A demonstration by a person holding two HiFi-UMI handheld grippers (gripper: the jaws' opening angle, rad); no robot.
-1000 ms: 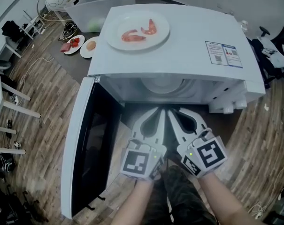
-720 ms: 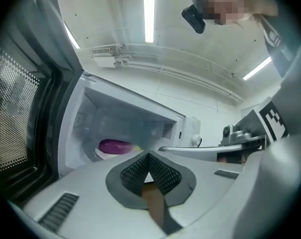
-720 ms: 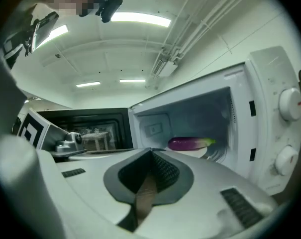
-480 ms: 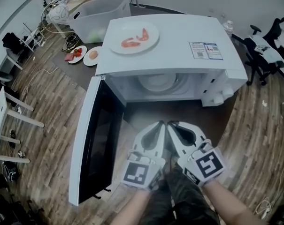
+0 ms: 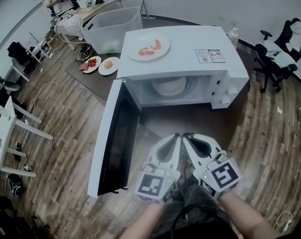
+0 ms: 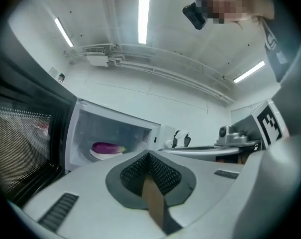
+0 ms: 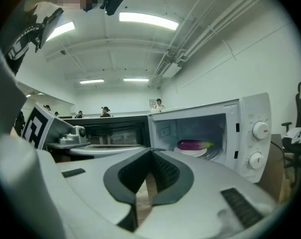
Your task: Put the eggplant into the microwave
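Eggplant (image 7: 194, 144): purple, lying on its side on a white dish (image 7: 192, 152) inside the cavity of the microwave (image 5: 180, 59).

Microwave door (image 5: 115, 138): swung wide open to the left, with the cavity exposed.

Left gripper (image 5: 177, 136): fingers pressed together, nothing between them. Positioned in front of the open cavity, well apart from it.

Right gripper (image 5: 186, 136): fingers pressed together, also empty. Positioned just beside the left gripper, tips close together.

On top of the microwave: plate with shrimp (image 5: 149, 47).

On the desk (image 5: 190, 118), left of the microwave: small plate with red food (image 5: 92, 64) and small plate with a tan item (image 5: 109, 65).

Beyond these: clear bin (image 5: 113, 26).
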